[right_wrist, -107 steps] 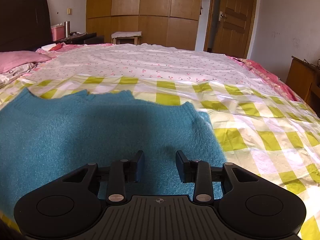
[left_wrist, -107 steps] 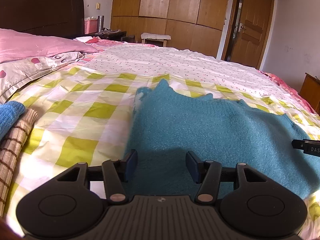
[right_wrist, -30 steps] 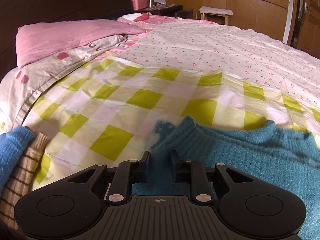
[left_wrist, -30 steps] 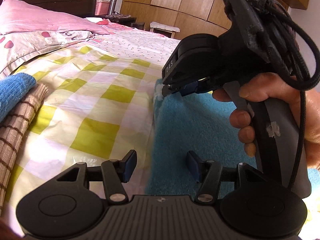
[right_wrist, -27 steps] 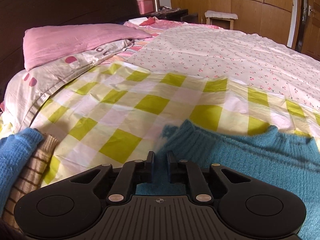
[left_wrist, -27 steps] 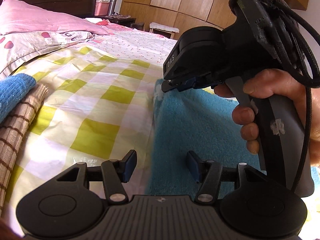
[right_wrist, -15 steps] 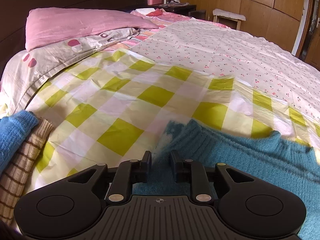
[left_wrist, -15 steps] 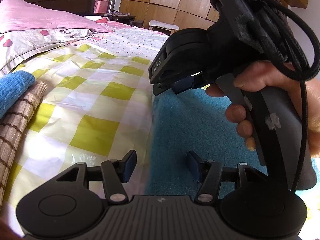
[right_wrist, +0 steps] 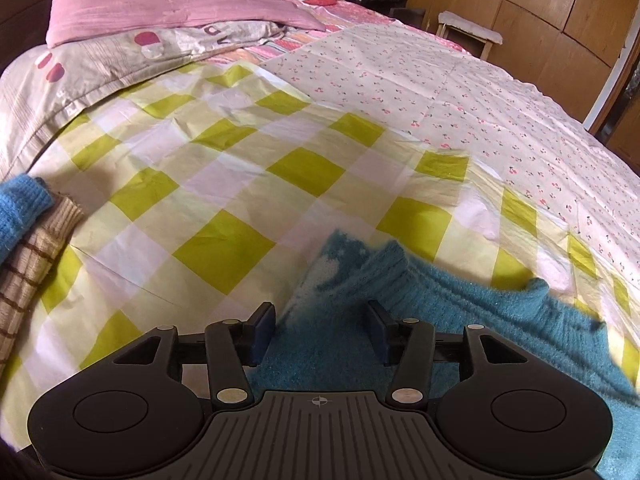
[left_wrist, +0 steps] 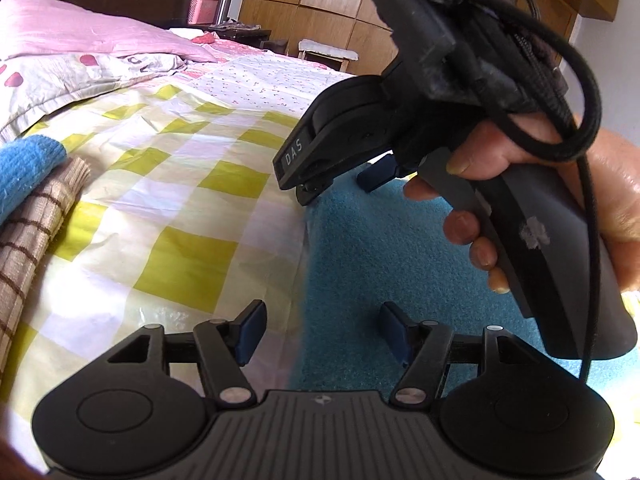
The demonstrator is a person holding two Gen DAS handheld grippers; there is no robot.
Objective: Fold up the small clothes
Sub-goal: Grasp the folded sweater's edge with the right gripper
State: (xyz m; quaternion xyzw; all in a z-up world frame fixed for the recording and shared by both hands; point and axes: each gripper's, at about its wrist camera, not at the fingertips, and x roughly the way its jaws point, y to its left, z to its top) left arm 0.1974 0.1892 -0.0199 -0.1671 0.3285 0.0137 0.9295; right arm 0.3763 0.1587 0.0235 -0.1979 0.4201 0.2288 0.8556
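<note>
1. Teal sweater [right_wrist: 460, 320]: lies flat on the checked bedspread [right_wrist: 224, 184], folded, near the bed's front edge.
2. Right gripper [right_wrist: 322, 334]: jaws opening, spread above the sweater's folded corner, pads clear of the knit; a person's hand [left_wrist: 520, 184] grips its handle.
3. Left gripper [left_wrist: 322, 330]: jaws opening, straddling the sweater's left edge, nothing clamped.
4. Blue knit [right_wrist: 20, 204] on a brown striped garment [right_wrist: 28, 264]: stacked at the bedspread's left edge.
5. Pink pillow [right_wrist: 160, 0]: at the headboard end.

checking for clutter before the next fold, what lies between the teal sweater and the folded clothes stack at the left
Only bare checked bedsheet lies between the teal sweater and the folded clothes stack; the right wrist view shows it best.
</note>
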